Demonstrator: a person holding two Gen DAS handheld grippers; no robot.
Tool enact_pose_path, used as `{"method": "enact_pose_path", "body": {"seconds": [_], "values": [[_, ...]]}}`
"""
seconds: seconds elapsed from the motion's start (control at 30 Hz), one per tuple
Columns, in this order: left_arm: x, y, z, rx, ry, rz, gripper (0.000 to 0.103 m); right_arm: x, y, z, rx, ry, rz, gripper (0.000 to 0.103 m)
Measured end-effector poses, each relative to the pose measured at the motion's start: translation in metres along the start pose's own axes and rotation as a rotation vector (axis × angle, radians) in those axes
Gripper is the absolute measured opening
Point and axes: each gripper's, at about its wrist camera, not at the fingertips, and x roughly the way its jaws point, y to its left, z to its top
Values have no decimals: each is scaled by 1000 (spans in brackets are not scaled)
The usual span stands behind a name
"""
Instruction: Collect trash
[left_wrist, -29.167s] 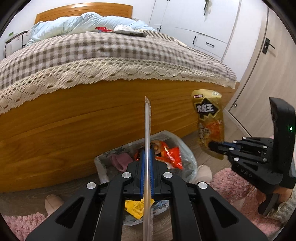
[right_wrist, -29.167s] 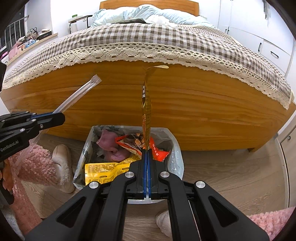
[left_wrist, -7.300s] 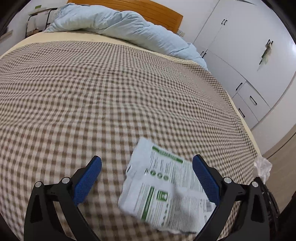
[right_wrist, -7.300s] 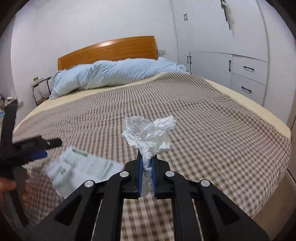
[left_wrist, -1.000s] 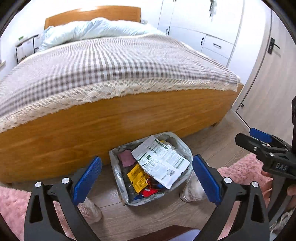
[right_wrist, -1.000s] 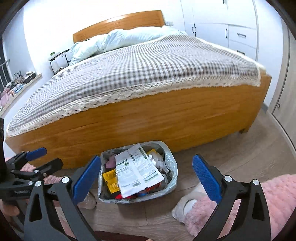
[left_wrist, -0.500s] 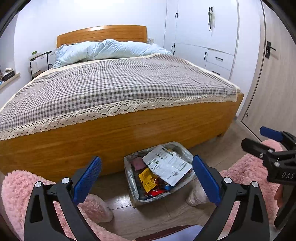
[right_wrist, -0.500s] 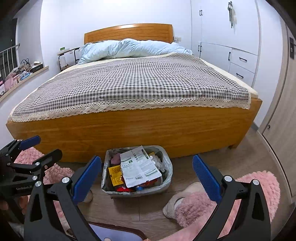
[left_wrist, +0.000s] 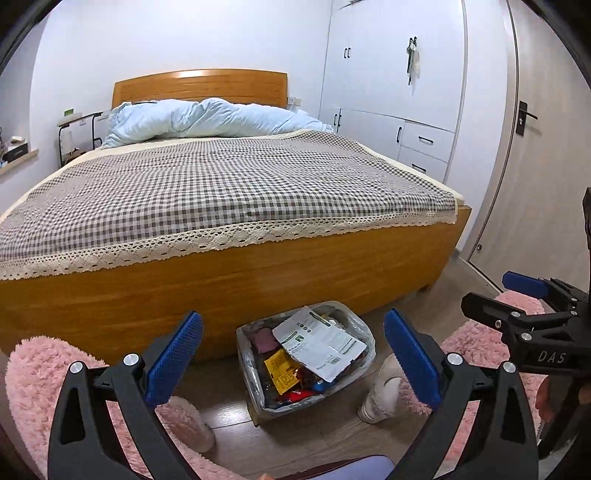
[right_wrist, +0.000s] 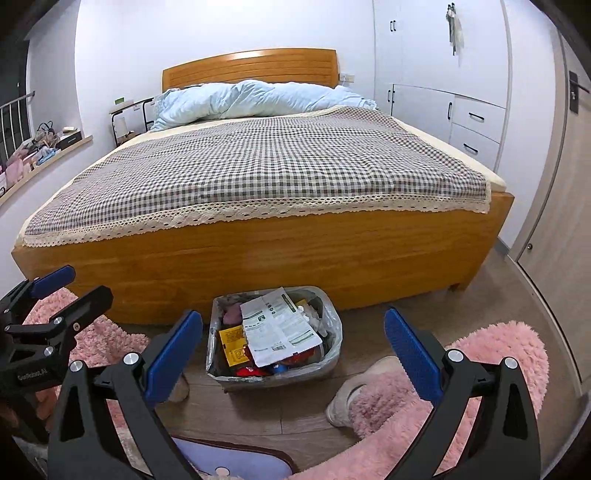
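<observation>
A plastic-lined trash bin (left_wrist: 362, 334) (right_wrist: 332, 325) stands on the floor against the wooden bed foot. It is filled with wrappers, and a white and green printed paper (left_wrist: 319, 341) (right_wrist: 277, 326) lies on top. My left gripper (left_wrist: 293, 347) hangs open and empty, pulled back from the bin. My right gripper (right_wrist: 293, 345) is also open and empty at about the same distance. Each gripper shows at the edge of the other's view, the right gripper (left_wrist: 517, 295) and the left gripper (right_wrist: 62, 288). The checked bedspread (left_wrist: 221, 184) carries no trash.
A light blue duvet (right_wrist: 258, 98) is bunched by the headboard. Pink fluffy sleeves (left_wrist: 33, 373) (right_wrist: 495, 354) and slippers (left_wrist: 380, 391) (right_wrist: 351, 395) flank the bin. White wardrobes (left_wrist: 399, 74) and a door (left_wrist: 535, 147) line the right wall.
Both grippers have drawn back and risen over the last second, so the bin looks smaller and the whole bed shows. Both stayed open. The paper lies still in the bin.
</observation>
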Motion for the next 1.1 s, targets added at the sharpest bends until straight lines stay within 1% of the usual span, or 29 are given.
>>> {"method": "enact_pose_path", "body": {"seconds": [1.1], "values": [[3,0,-2,-9,14,-14,95,3,-1,-2,7,18,10,95]]}}
